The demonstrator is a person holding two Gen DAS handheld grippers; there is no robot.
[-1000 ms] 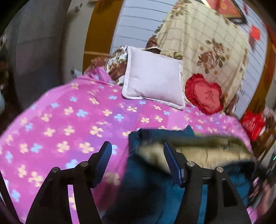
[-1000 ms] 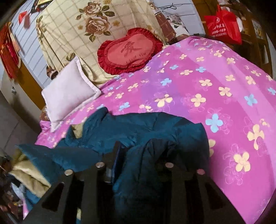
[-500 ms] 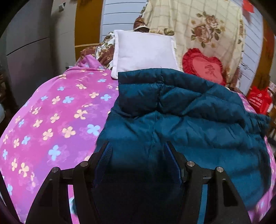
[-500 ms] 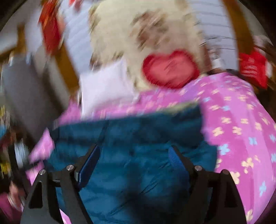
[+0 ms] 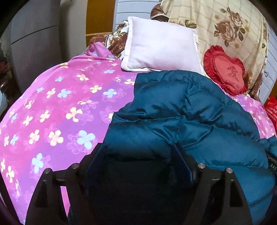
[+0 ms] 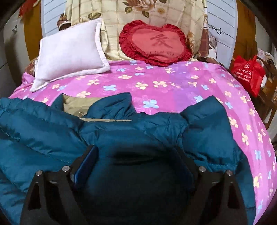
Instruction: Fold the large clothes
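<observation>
**Both hand-held grippers spread wide over teal puffer jacket on bed**

Left hand-held gripper [image 5: 138,155]: jaws stand wide apart and have just been opening further. The teal puffer jacket [image 5: 181,110] bulges up between its fingers [image 5: 97,161]; the space between them is in deep shadow, so whether the pads press the fabric cannot be told with certainty. They look released.

Right hand-held gripper [image 6: 136,155]: jaws also wide and have just been opening. Jacket fabric fills the gap between the fingers [image 6: 86,162], again in shadow; no pinch of cloth is visible.

Jacket position: lies on the bed, on the pink flowered bedspread [image 5: 57,110], at the near edge by both grippers. In the left wrist view it covers the right half of the bed, and its far edge reaches up just beside the white pillow [image 5: 161,45]. In the right wrist view the jacket [image 6: 43,131] spreads across the near edge toward the left, with a patch of tan lining [image 6: 76,105] showing at an open fold, and two teal flaps pointing toward the head of the bed.

Head of bed: white pillow to the left, red heart-shaped cushion [image 6: 154,43] to the right, both leaning on a cream rose-print quilt [image 6: 138,10].

Beside the bed, off its right edge: a red shopping bag [image 6: 247,74].
</observation>
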